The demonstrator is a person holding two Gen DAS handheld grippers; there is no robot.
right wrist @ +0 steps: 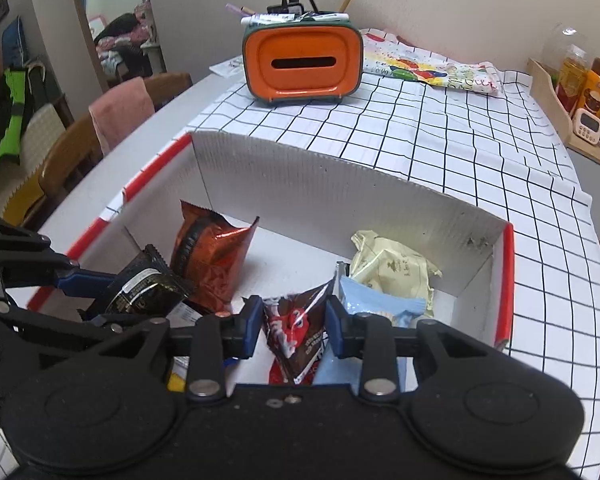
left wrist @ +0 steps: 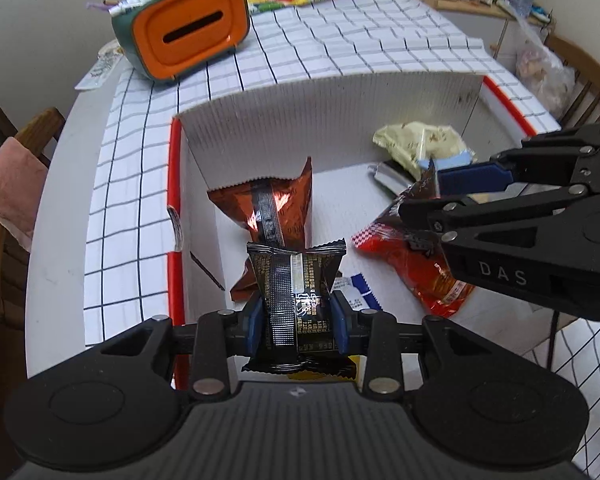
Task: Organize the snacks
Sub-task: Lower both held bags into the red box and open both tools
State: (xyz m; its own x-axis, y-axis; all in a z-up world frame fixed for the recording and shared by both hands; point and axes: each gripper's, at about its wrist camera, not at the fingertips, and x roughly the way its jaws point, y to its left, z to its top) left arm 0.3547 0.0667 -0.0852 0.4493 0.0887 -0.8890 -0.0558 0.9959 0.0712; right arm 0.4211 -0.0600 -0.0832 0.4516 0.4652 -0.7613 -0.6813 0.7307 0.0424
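Note:
A white corrugated box [left wrist: 324, 108] [right wrist: 340, 184] with red edges stands on the checked tablecloth. My left gripper [left wrist: 298, 322] is shut on a black snack packet [left wrist: 296, 284] [right wrist: 148, 286], held over the box's near left part. My right gripper [right wrist: 290, 326] [left wrist: 428, 196] is shut on a red and brown snack packet [right wrist: 296, 328] [left wrist: 412, 256], over the box's right side. Inside lie a copper-brown packet [left wrist: 278, 204] [right wrist: 212, 252], a cream packet [left wrist: 420, 144] [right wrist: 392, 268] and a light blue packet [right wrist: 380, 306].
An orange and green tissue box [left wrist: 188, 28] [right wrist: 302, 62] with pens on top stands behind the box. A colourful pouch [right wrist: 428, 66] lies at the back. A wooden shelf [right wrist: 572, 92] of bottles is on the right; chairs [right wrist: 68, 156] stand on the left.

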